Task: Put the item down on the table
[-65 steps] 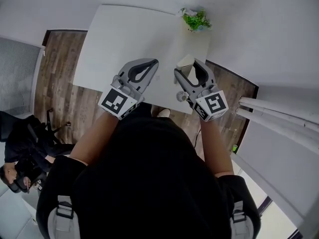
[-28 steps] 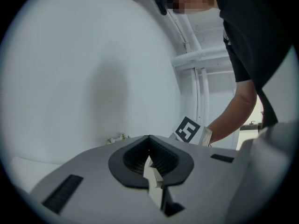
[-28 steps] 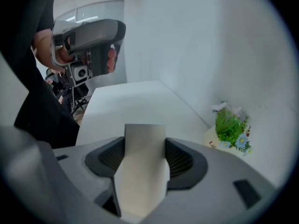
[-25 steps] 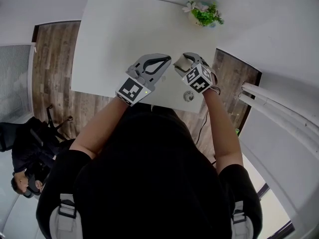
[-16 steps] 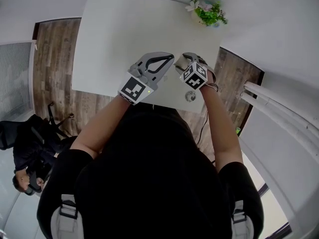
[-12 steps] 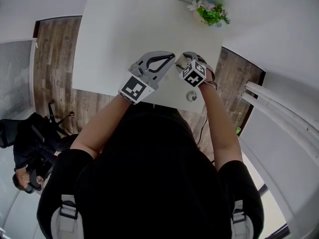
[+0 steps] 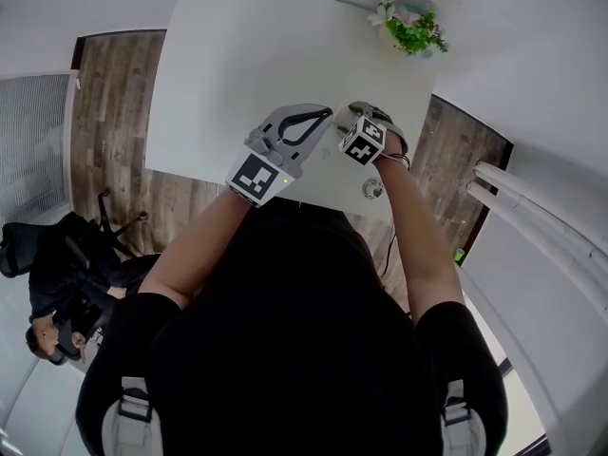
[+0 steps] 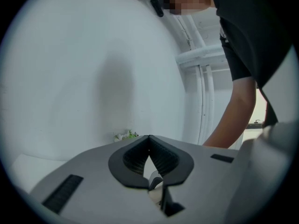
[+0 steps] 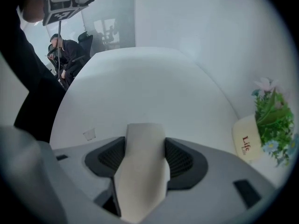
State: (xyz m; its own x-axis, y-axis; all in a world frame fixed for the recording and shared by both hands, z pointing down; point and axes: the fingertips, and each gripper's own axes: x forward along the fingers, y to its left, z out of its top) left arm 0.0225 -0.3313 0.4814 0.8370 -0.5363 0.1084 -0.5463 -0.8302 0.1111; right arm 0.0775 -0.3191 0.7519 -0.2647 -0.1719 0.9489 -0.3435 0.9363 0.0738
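Observation:
The item is a cream, flat-sided piece (image 9: pixel 142 164), and my right gripper (image 9: pixel 145 143) is shut on it, above the white table (image 9: pixel 140 85). In the head view the right gripper (image 7: pixel 355 119) hovers over the table's near right part (image 7: pixel 247 55), where its marker cube hides most of the item. My left gripper (image 7: pixel 326 114) is shut with nothing between its pads, and its tip almost touches the right gripper. In the left gripper view the left gripper (image 8: pixel 149 137) has its jaws meeting at the tip.
A small potted plant (image 7: pixel 410 27) in a cream pot (image 9: pixel 246 143) stands at the table's far right corner. A round fitting (image 7: pixel 371 189) sits near the front edge. A person sits on a chair (image 7: pixel 57 283) at the left. White pipes (image 7: pixel 541 207) run along the right.
The right gripper has swung left with the item and turned, ending close to the left gripper's tip. Both grippers have moved farther over the table.

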